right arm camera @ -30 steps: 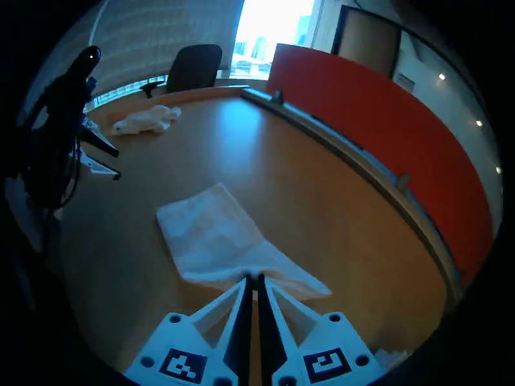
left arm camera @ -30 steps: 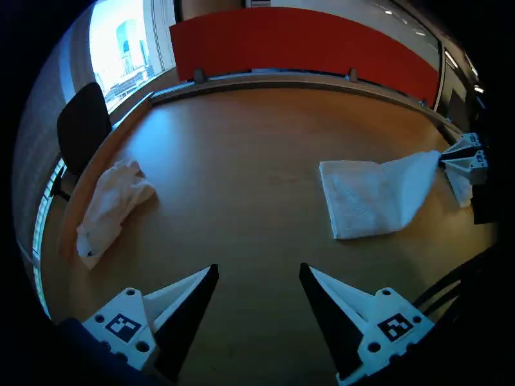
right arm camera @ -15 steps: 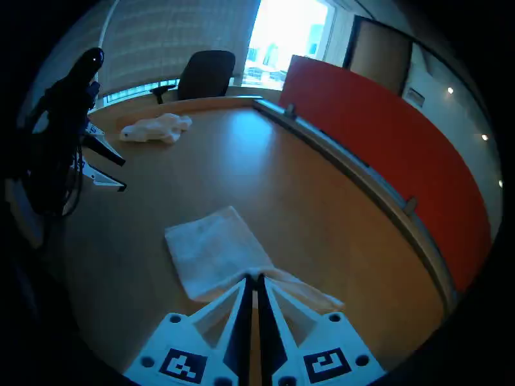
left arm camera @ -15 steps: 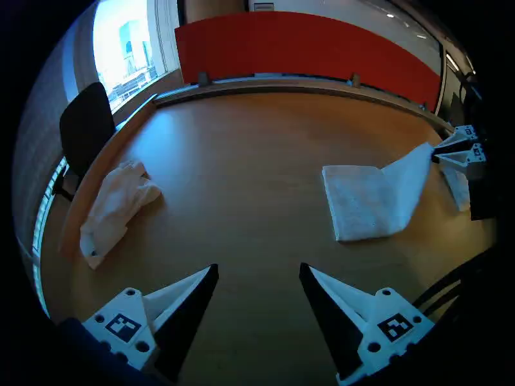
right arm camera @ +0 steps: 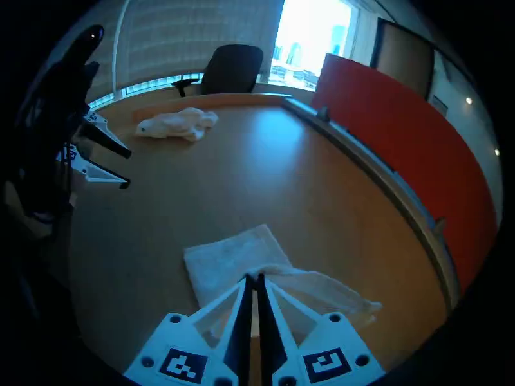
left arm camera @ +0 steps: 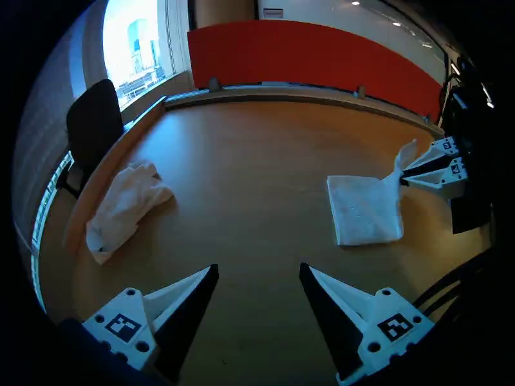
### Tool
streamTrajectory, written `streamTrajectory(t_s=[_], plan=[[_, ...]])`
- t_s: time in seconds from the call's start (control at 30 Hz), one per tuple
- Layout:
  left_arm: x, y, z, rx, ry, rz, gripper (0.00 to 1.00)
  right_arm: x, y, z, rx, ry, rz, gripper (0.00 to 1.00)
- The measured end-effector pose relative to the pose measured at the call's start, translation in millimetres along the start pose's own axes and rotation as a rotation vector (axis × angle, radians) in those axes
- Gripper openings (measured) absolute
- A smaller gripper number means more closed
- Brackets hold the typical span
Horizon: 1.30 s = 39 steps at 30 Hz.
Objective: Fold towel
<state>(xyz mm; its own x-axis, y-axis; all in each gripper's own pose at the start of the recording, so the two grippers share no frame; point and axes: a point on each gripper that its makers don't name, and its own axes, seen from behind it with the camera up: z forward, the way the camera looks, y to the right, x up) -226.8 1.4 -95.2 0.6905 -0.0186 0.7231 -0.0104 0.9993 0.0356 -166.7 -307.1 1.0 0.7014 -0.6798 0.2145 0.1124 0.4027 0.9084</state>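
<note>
Now the big table looked the same, but the towel on it did not. A second before, one side of the towel was pulled out long and far to the side. At this moment that side stood up and leaned over the flat part, so the towel looked much narrower. The crumpled cloth lay well apart, near the table's edge, just as it had before. The right gripper was squeezed tight on the towel's edge and had carried it up and over. The left gripper was spread wide, held nothing, and hung above bare table, well away from the towel. I think the fold was about half done. The lifted side was not down yet. It would need to be laid on top, edge to edge, and then let go.
</note>
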Motion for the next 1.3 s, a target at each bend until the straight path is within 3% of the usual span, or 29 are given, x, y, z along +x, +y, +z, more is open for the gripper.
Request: streamTrajectory(t_s=[0.4,0.6,0.67,0.73,0.93,1.3], plan=[[-15,-10.2,-11.7,0.021,-0.003,-0.011,0.93,-10,-53,60.1,0.120,-0.078,-0.025,0.05],[-17,-9.8,-12.0,0.019,-0.004,-0.022,0.94,-19,-57,66.5,0.134,-0.103,-0.015,0.07],[-16,-9.1,-11.5,0.019,-0.004,-0.025,0.93,-19,-56,64.8,0.135,-0.101,-0.008,0.12],[-16,-8.5,-11.0,0.019,-0.003,-0.027,0.94,-18,-54,63.0,0.134,-0.096,-0.003,0.22],[-12,-7.7,-11.1,0.024,0.003,-0.022,0.93,-15,-45,57.4,0.113,-0.078,0.008,0.66],[-10,-7.7,-10.7,0.032,0.006,-0.031,0.93,-18,-39,46.6,0.093,-0.062,0.052,0.69]])
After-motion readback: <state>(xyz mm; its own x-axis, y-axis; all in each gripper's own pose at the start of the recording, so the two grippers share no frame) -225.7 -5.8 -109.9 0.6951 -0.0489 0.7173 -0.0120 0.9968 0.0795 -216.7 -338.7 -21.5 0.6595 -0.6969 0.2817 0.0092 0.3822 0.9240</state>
